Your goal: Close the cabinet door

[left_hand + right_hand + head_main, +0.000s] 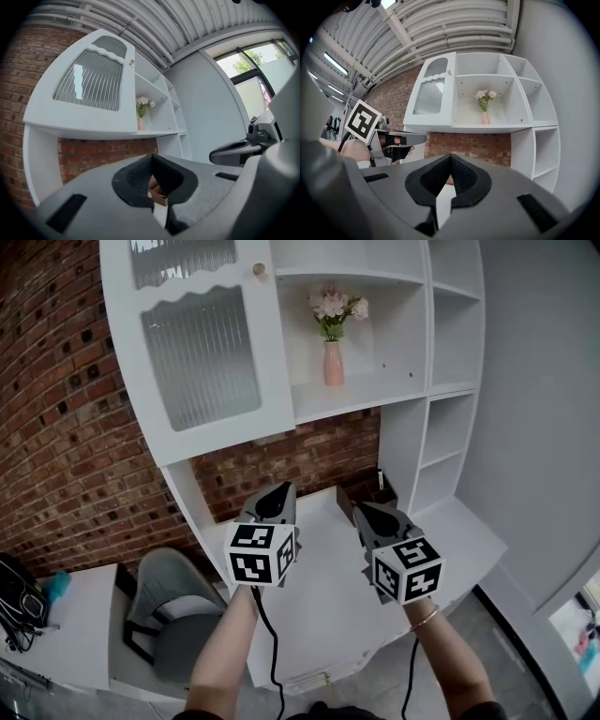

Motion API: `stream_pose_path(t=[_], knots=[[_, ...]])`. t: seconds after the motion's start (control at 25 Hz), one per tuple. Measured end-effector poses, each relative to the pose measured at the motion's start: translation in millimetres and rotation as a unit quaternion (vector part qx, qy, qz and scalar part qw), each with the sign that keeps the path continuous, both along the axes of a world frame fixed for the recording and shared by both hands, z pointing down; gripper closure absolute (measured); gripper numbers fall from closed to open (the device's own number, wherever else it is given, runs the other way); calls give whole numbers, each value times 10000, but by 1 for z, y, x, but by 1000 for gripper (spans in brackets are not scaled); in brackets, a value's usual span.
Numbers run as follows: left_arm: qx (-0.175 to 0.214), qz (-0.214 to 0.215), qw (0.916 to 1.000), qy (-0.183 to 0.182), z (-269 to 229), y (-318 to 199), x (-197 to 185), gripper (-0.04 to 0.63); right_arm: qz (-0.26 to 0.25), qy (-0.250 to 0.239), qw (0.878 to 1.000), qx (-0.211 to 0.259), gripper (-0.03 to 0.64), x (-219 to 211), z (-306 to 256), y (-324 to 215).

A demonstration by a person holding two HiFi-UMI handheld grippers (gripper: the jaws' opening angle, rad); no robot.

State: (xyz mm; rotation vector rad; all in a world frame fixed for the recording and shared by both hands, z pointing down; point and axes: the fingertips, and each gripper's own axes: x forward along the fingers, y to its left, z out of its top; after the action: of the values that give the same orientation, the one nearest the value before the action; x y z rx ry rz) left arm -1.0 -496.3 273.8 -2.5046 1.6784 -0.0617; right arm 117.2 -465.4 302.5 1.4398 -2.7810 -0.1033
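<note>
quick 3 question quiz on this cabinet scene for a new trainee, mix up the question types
1. True or false: the pink vase stands behind the ribbed-glass door.
2. What do the left gripper and right gripper hold? A) the vase B) the door knob C) nothing
3. Fill in: the wall left of the cabinet is made of ____.

Key:
1. False. It stands on the open shelf to the right of the door.
2. C. Both sets of tongs are shut and empty.
3. Brick.
</note>
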Motion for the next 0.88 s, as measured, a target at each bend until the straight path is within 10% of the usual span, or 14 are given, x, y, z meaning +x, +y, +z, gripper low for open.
stream_pose_path(t=[0.88], knots=[[-744,-58,9972,95,121,79,-10,586,277,-393,9960,-752,616,26,86,54]])
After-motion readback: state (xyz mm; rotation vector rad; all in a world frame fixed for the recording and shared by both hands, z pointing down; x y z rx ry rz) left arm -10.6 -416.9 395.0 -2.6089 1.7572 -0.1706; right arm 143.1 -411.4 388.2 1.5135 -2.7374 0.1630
